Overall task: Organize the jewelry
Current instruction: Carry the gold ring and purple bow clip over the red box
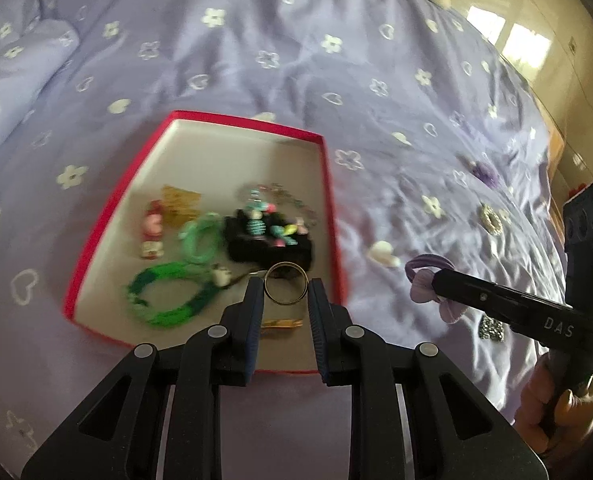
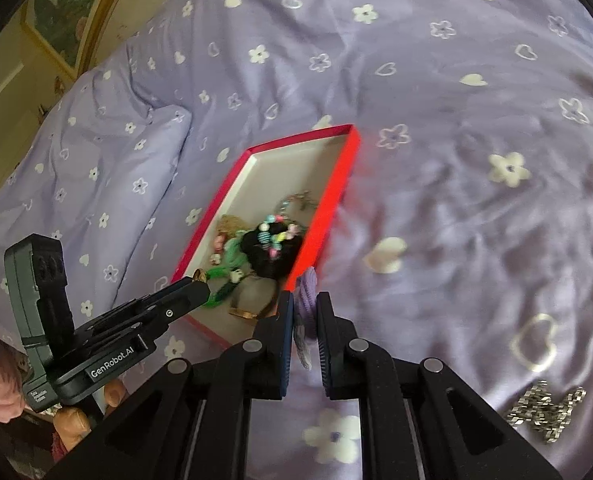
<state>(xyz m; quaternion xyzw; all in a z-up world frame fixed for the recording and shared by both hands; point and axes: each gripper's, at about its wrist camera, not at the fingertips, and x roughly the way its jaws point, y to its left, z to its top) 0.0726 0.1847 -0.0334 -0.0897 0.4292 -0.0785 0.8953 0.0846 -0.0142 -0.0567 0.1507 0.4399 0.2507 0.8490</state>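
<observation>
The left claw (image 1: 286, 290) is closed partway on a gold ring (image 1: 286, 283), which stands on edge between its two tips, pinched at both sides, above the near end of the red box (image 1: 334, 216). The box is shallow, red outside and white inside, and lies on the purple bedspread (image 1: 256, 52). From left to right it holds a small pink charm (image 1: 152, 234), green cord bracelets (image 1: 168, 294) and a black pad (image 1: 270, 246) with coloured beads on top. To the right, just outside the box's wall, the right claw (image 2: 304, 312) is nearly closed on a purple hair tie (image 2: 306, 300) with a fabric bow, its tips pressed against the band. Farther right on the bedspread lies a sparkly silver clip (image 2: 546, 410), well apart from the box.
</observation>
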